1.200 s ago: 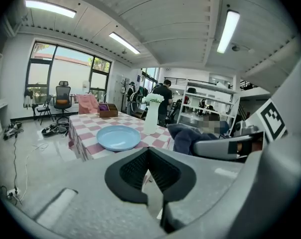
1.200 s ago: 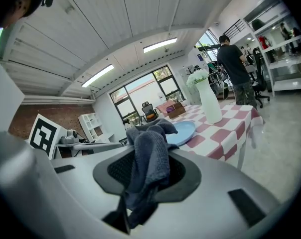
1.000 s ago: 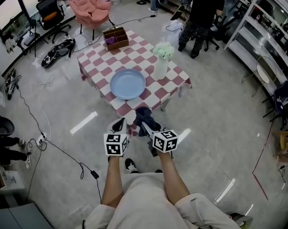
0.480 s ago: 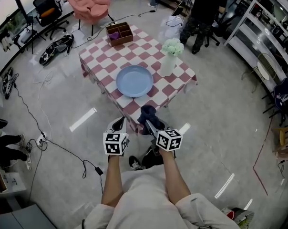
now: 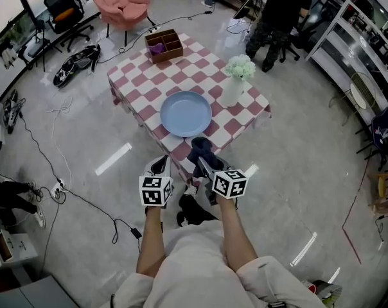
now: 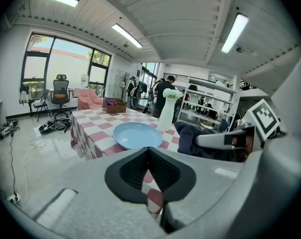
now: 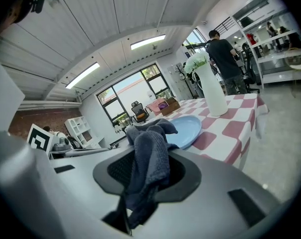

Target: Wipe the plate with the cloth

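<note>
A light blue plate (image 5: 185, 113) lies near the front edge of the red-and-white checked table (image 5: 137, 72). My right gripper (image 5: 203, 162) is shut on a dark blue cloth (image 5: 200, 147), which hangs at the table's front edge, just short of the plate. The right gripper view has the cloth (image 7: 149, 158) bunched between the jaws, with the plate (image 7: 185, 131) beyond it. My left gripper (image 5: 160, 167) is held beside it to the left, over the floor, shut with nothing in it. From the left gripper view, the plate (image 6: 137, 135) and the cloth (image 6: 190, 138) are ahead.
A white vase of pale flowers (image 5: 236, 82) stands right of the plate. A brown wooden box (image 5: 164, 45) sits at the table's far corner. Beyond are a pink armchair (image 5: 120, 5), a standing person (image 5: 277, 18), floor cables (image 5: 59, 165) and shelving (image 5: 367, 50).
The table and plate have come nearer as the person stepped forward. Both grippers keep the same pose, and the cloth now reaches the table's front edge.
</note>
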